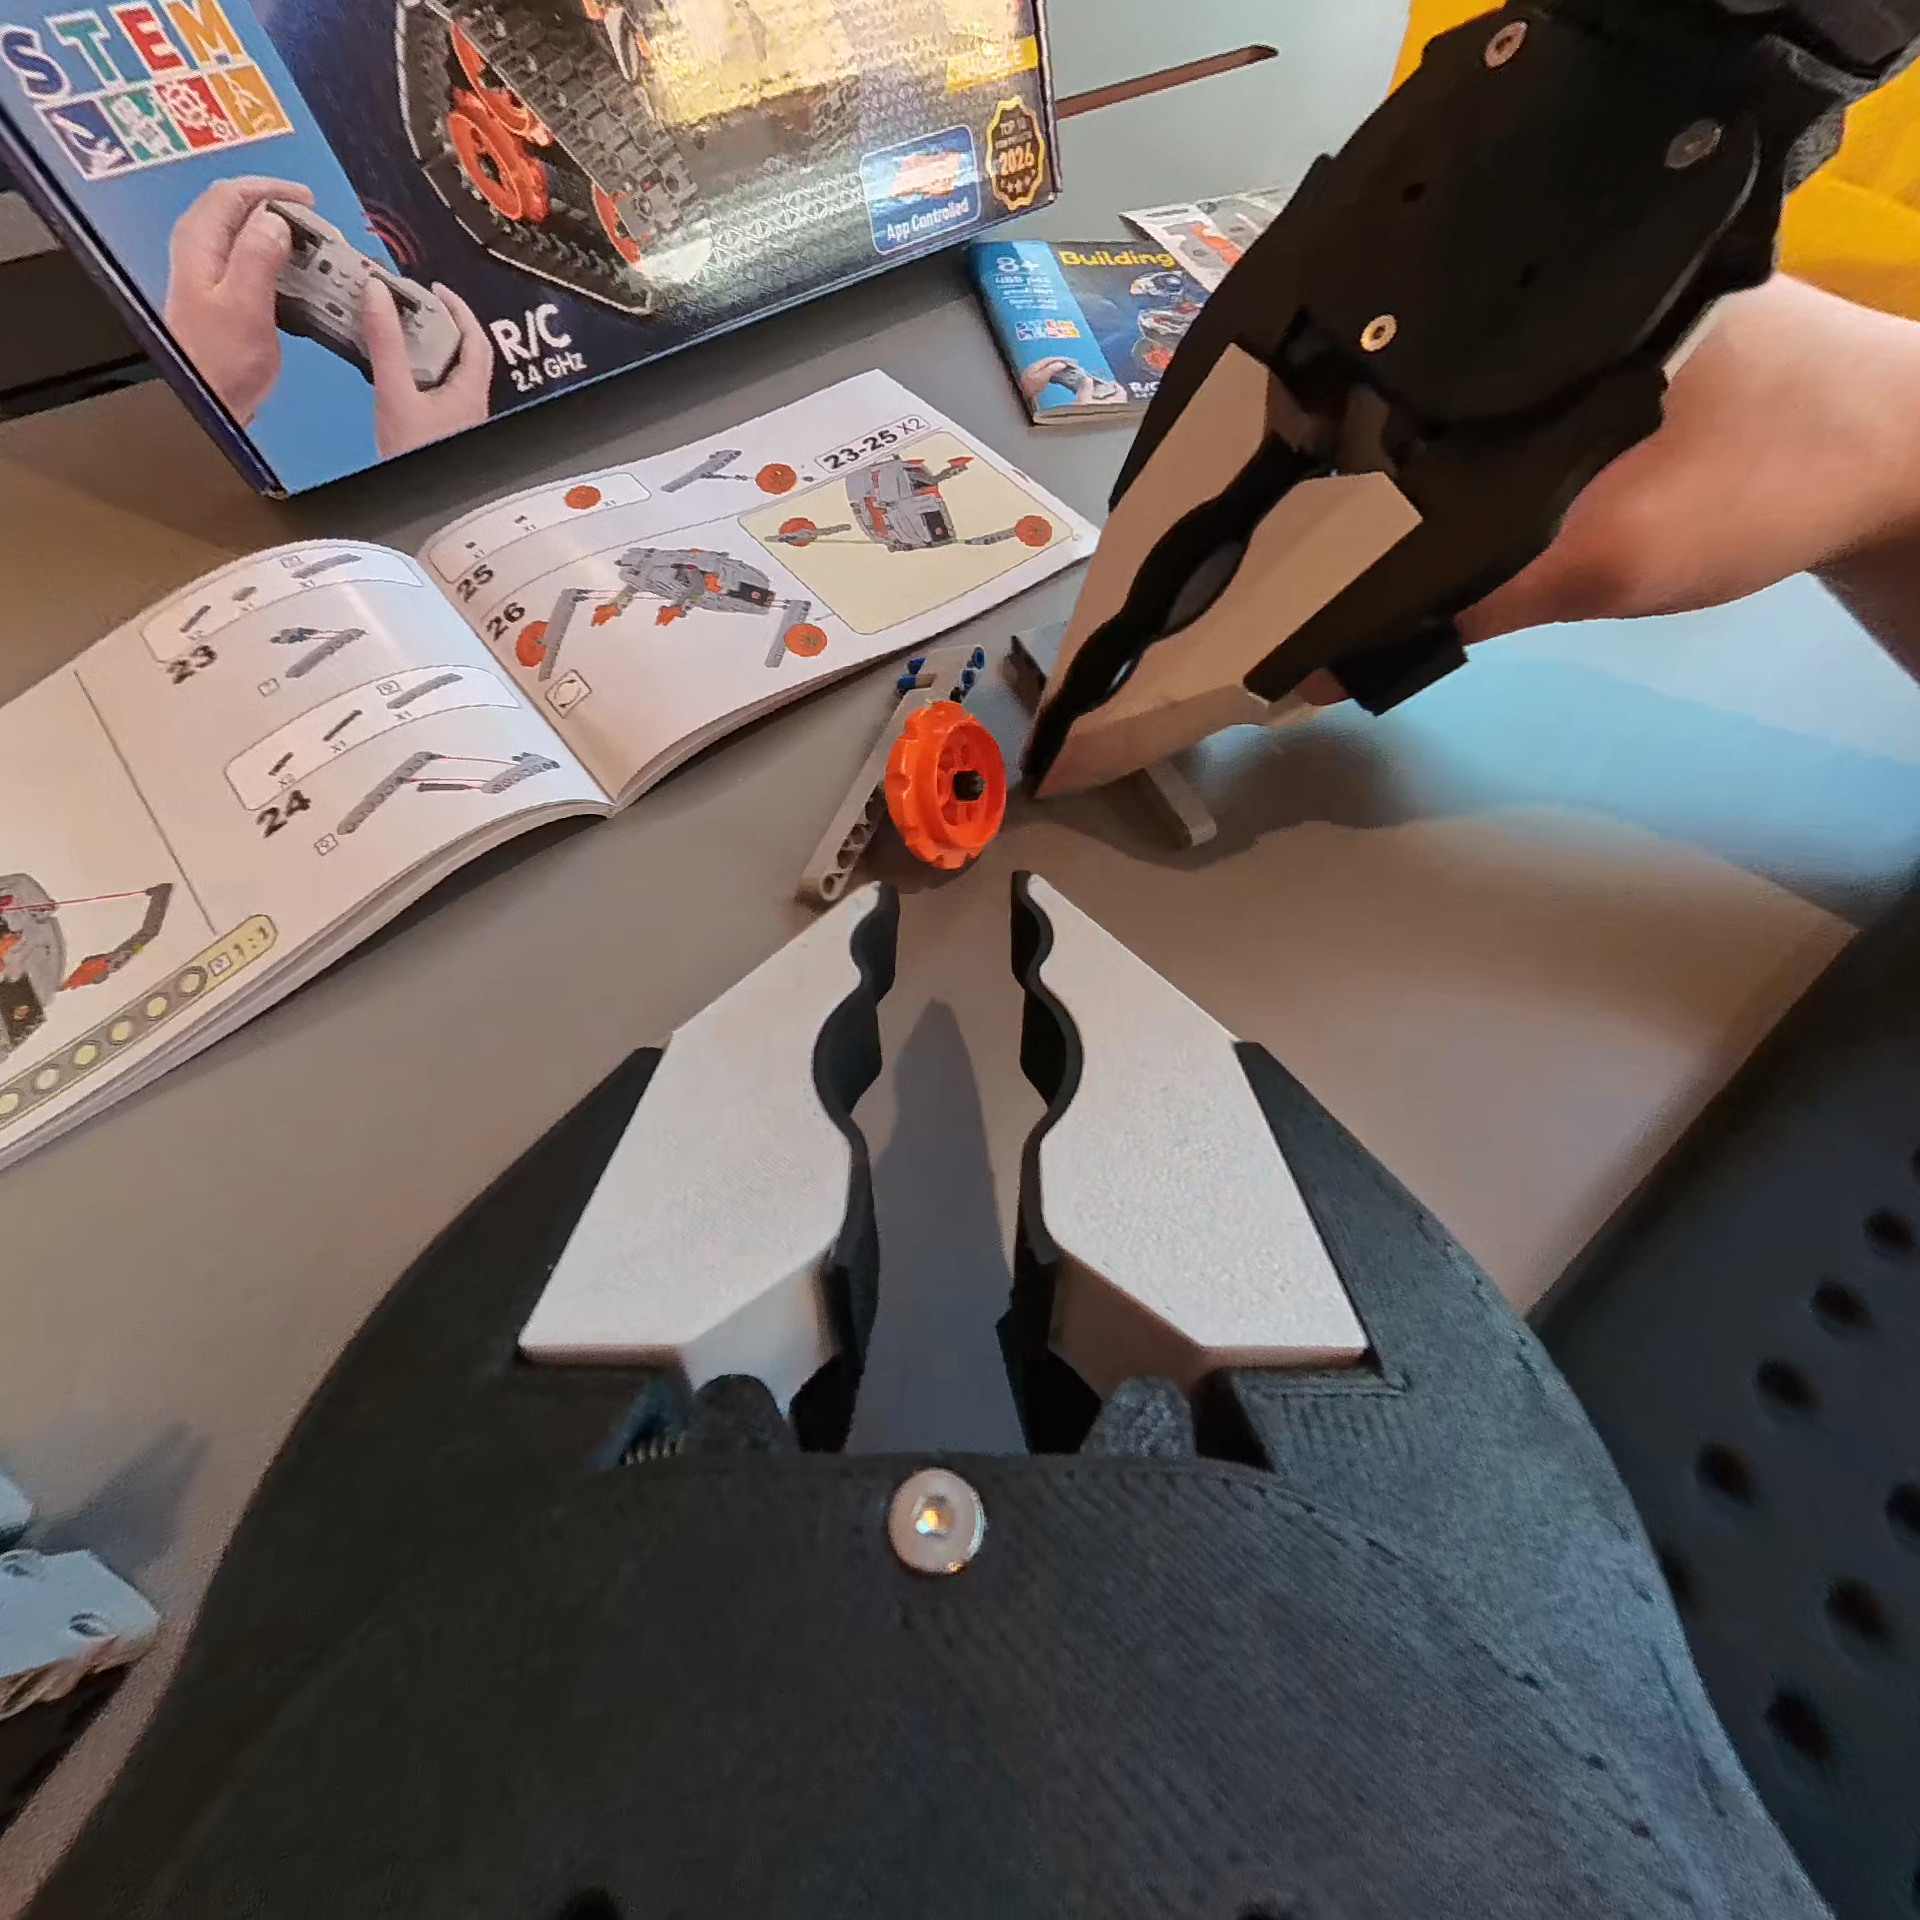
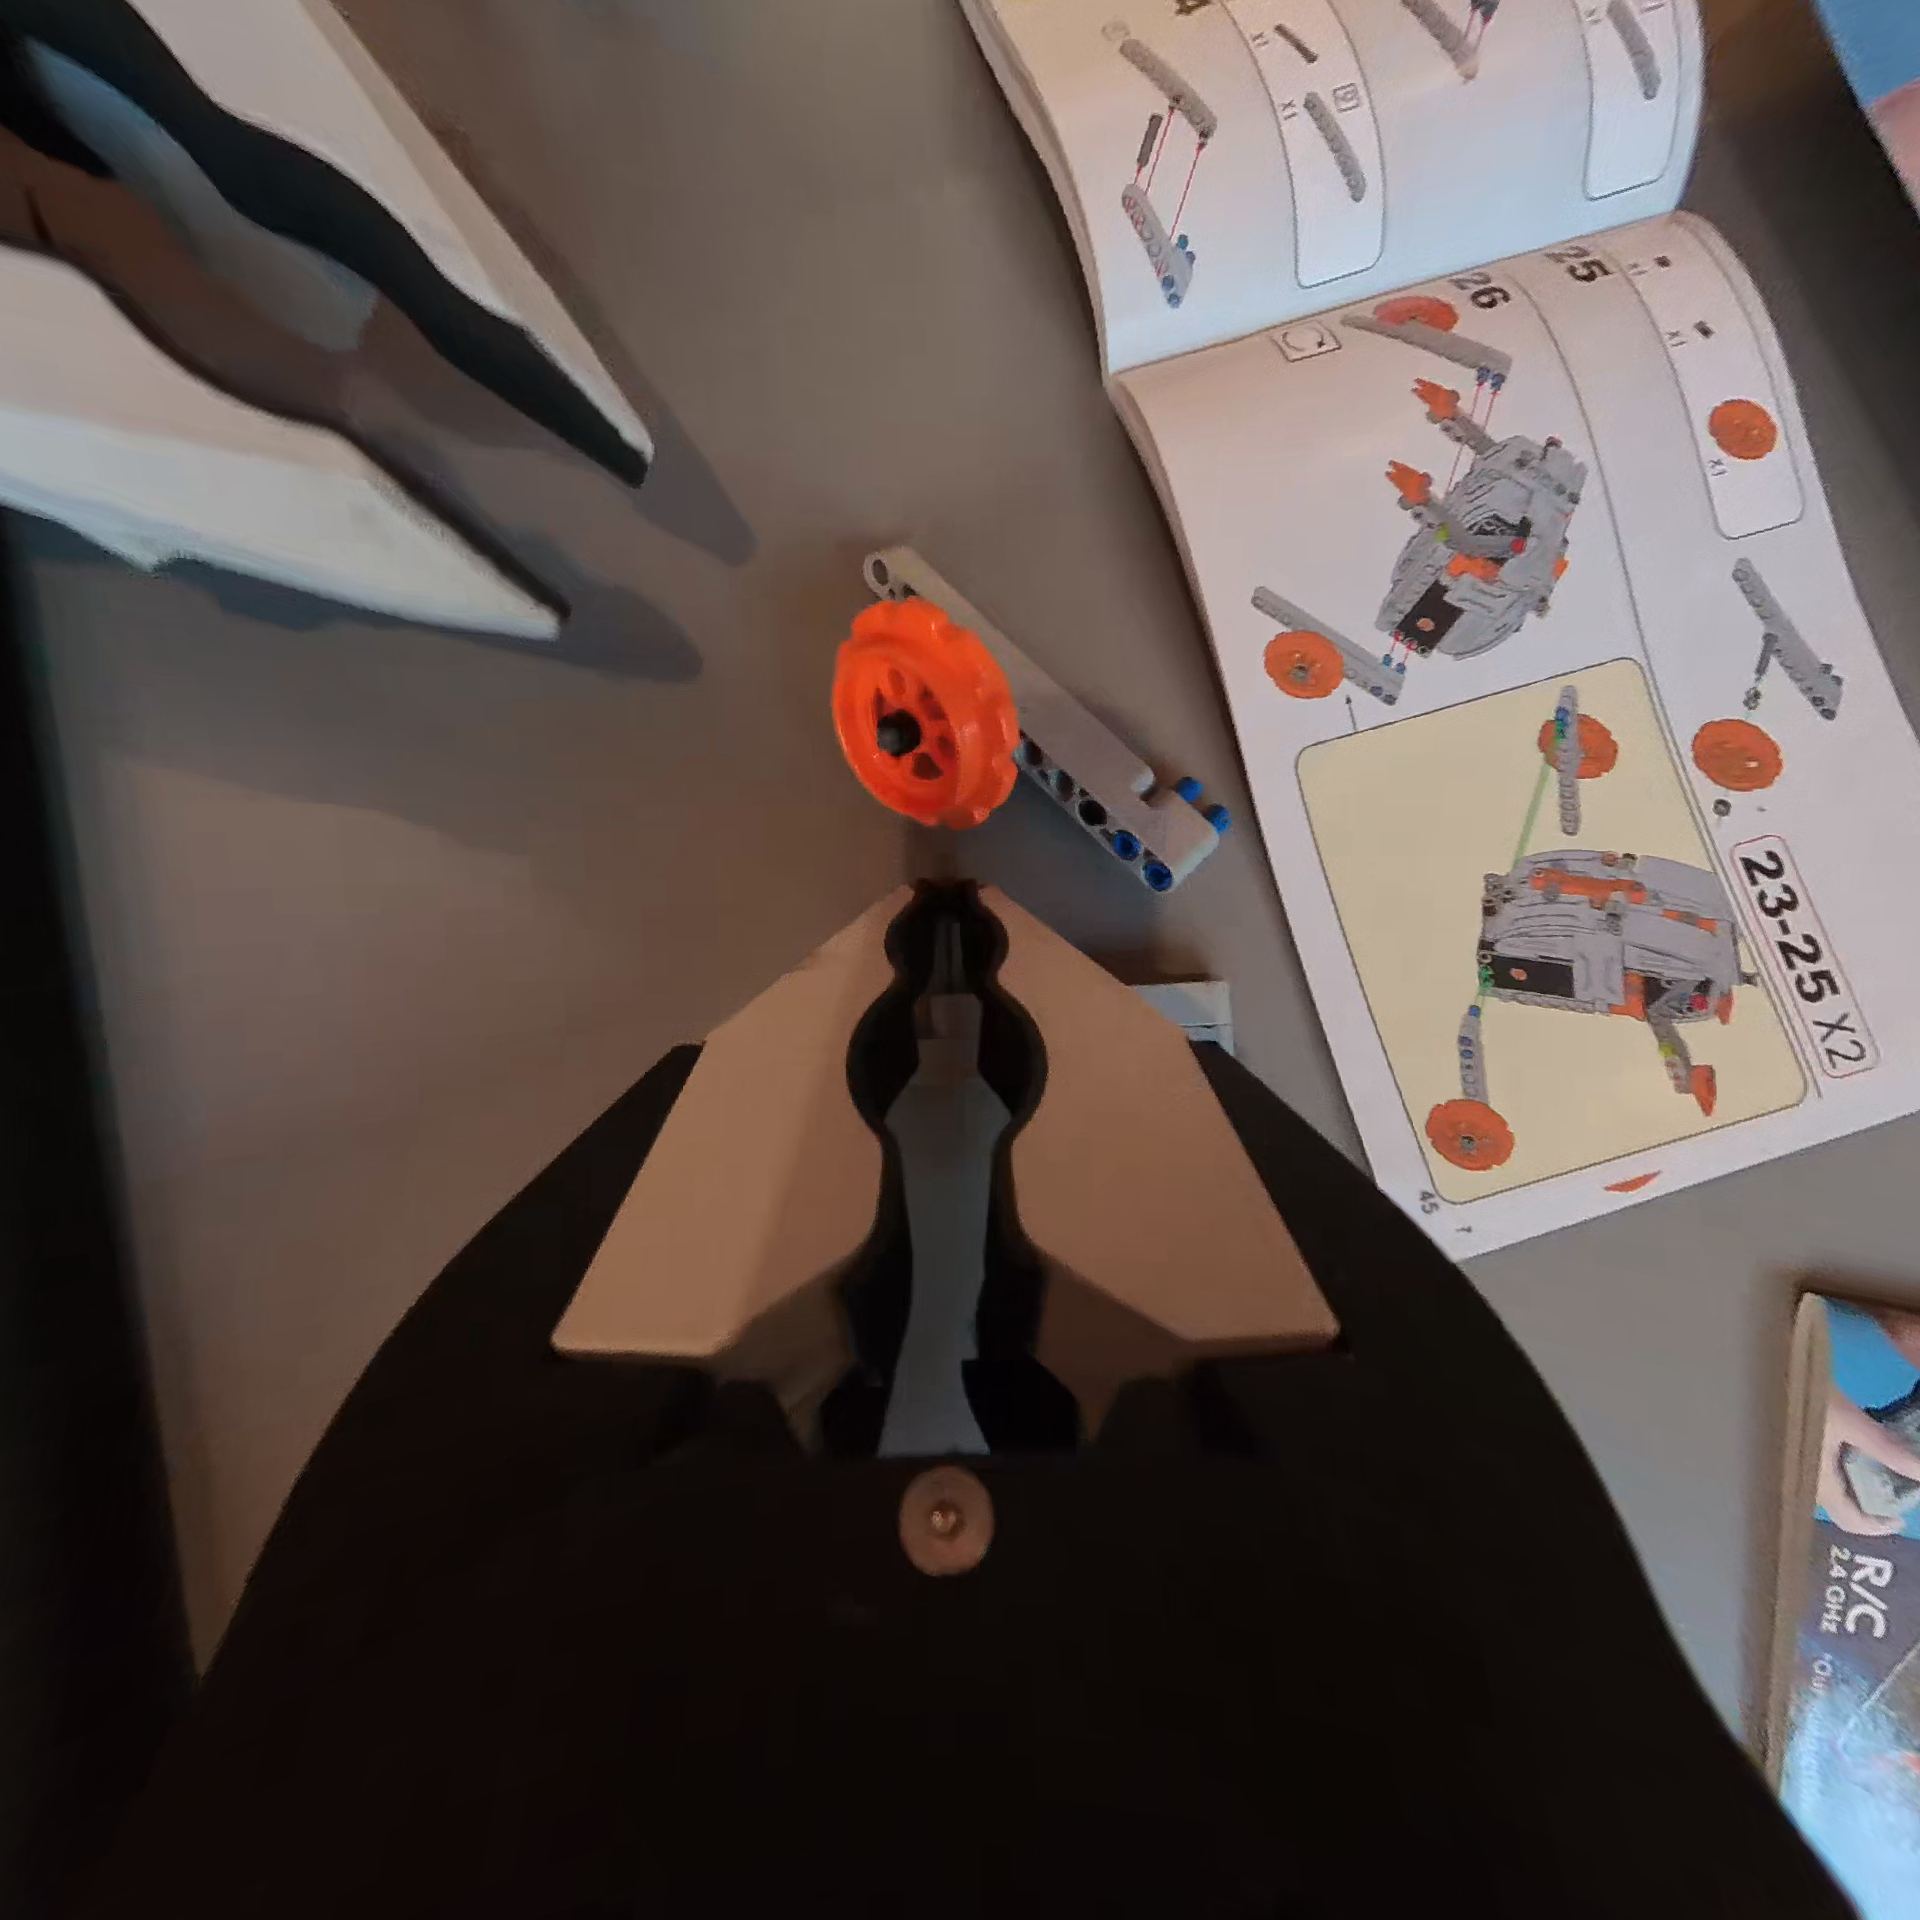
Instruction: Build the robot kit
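Note:
An orange wheel (image 1: 945, 781) with a black axle in its hub stands on edge on a light grey holed beam (image 1: 854, 831) with blue pins, lying on the grey table. My left gripper (image 1: 958, 891) is open and empty, its tips just short of the wheel. My right gripper (image 1: 1039, 784) is shut, tips down on the table right beside the wheel. In the right wrist view the wheel (image 2: 920, 712) and beam (image 2: 1091, 790) lie just beyond my shut right gripper (image 2: 945, 891); a grey beam (image 1: 1174, 805) lies under it. The open left gripper (image 2: 603, 551) shows at upper left.
An open instruction booklet (image 1: 416, 707) lies left of the parts, also in the right wrist view (image 2: 1455, 623). A printed kit box (image 1: 520, 208) stands behind. A small booklet (image 1: 1091, 332) lies at the back. A black perforated board (image 1: 1818, 1351) is at right. Grey parts (image 1: 62, 1621) lie at lower left. About 8 cm separates my left fingertips from my right.

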`<state>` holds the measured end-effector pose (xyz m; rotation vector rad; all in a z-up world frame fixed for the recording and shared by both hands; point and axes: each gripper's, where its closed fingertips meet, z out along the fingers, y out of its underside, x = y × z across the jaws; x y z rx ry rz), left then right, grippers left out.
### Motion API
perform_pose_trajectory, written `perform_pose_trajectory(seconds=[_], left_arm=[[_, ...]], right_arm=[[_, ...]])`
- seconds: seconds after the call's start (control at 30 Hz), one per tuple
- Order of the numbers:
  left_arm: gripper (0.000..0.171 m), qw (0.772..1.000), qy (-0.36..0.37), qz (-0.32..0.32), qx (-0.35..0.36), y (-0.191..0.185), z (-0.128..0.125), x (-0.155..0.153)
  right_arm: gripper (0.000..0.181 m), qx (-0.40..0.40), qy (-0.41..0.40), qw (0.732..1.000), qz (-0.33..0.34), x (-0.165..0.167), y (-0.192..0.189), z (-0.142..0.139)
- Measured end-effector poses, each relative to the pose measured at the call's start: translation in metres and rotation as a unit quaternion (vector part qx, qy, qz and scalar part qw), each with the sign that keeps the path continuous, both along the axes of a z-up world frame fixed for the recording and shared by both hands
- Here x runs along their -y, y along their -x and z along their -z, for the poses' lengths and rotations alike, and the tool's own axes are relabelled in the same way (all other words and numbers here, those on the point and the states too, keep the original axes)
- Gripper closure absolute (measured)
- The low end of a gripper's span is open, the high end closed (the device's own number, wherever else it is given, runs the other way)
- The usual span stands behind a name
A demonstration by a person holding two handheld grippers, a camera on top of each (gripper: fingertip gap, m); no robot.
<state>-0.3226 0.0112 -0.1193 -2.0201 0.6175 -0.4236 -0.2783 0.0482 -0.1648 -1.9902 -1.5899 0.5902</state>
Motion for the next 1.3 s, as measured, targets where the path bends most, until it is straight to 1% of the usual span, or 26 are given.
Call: perform_pose_trajectory(seconds=[0.1,0.2,0.33,0.4,0.47,0.53,0.6,0.7,0.77,0.8,0.83,0.87,0.93,1.0,1.03,1.07,1.1,1.13,1.17,1.2,1.23,1.3], left_arm=[[0.136,0.998,0.027,0.030,0.044,-0.024,-0.001,0.010],[0.132,0.994,0.045,0.056,0.080,-0.046,-0.006,0.016],[0.130,0.983,0.060,0.074,0.158,-0.066,-0.029,0.014],[0.126,0.980,0.063,0.070,0.174,-0.072,-0.035,0.010],[0.119,0.988,0.047,0.038,0.143,-0.069,-0.031,0.002],[0.115,0.996,0.007,0.001,0.090,-0.059,-0.027,-0.008],[0.117,0.998,-0.028,-0.010,0.064,-0.054,-0.032,-0.009],[0.124,0.996,-0.078,-0.017,0.037,-0.053,-0.043,-0.008],[0.124,0.990,-0.128,-0.049,-0.021,-0.043,-0.050,-0.013],[0.124,0.984,-0.157,-0.065,-0.056,-0.038,-0.054,-0.015],[0.124,0.976,-0.183,-0.075,-0.086,-0.035,-0.059,-0.016],[0.128,0.970,-0.203,-0.075,-0.107,-0.036,-0.062,-0.015],[0.150,0.964,-0.223,-0.054,-0.131,-0.044,-0.064,-0.013],[0.152,0.960,-0.233,-0.036,-0.149,-0.048,-0.062,-0.011],[0.153,0.956,-0.241,-0.022,-0.168,-0.050,-0.060,-0.009],[0.154,0.946,-0.257,-0.010,-0.196,-0.049,-0.060,-0.007],[0.155,0.932,-0.280,0.013,-0.230,-0.051,-0.060,-0.004],[0.155,0.913,-0.304,0.047,-0.268,-0.055,-0.058,0.001],[0.155,0.890,-0.326,0.077,-0.308,-0.057,-0.056,0.005],[0.155,0.865,-0.343,0.114,-0.349,-0.059,-0.050,0.010],[0.155,0.836,-0.355,0.157,-0.389,-0.062,-0.042,0.015],[0.155,0.768,-0.367,0.240,-0.466,-0.064,-0.023,0.023]], right_arm=[[0.179,-0.075,0.027,0.996,0.027,0.001,0.002,-0.022],[0.179,-0.167,0.040,0.983,0.059,0.002,0.002,-0.055],[0.180,-0.230,-0.018,0.968,0.102,-0.007,-0.003,-0.091],[0.180,-0.256,-0.026,0.959,0.119,-0.008,-0.003,-0.104],[0.180,-0.283,0.009,0.951,0.121,-0.002,0.001,-0.111],[0.179,-0.327,0.075,0.935,0.118,0.008,0.006,-0.119],[0.179,-0.386,0.149,0.902,0.120,0.015,0.010,-0.133],[0.180,-0.460,0.264,0.842,0.100,0.028,0.015,-0.150],[0.180,-0.483,0.333,0.804,0.091,0.033,0.017,-0.154],[0.180,-0.493,0.352,0.790,0.094,0.033,0.017,-0.155],[0.180,-0.497,0.364,0.782,0.094,0.033,0.017,-0.155],[0.180,-0.498,0.370,0.779,0.092,0.034,0.018,-0.155],[0.180,-0.498,0.374,0.778,0.085,0.036,0.017,-0.158],[0.180,-0.475,0.378,0.791,0.076,0.039,0.015,-0.155],[0.179,-0.459,0.383,0.799,0.061,0.042,0.012,-0.154],[0.176,-0.440,0.386,0.810,0.035,0.047,0.008,-0.153],[0.166,-0.414,0.384,0.825,0.008,0.052,0.002,-0.151],[0.157,-0.387,0.372,0.844,-0.022,0.058,-0.005,-0.147],[0.157,-0.362,0.346,0.864,-0.056,0.064,-0.013,-0.142],[0.157,-0.342,0.315,0.881,-0.084,0.067,-0.021,-0.136],[0.154,-0.332,0.288,0.892,-0.111,0.070,-0.028,-0.132],[0.153,-0.324,0.252,0.900,-0.151,0.075,-0.035,-0.125]])
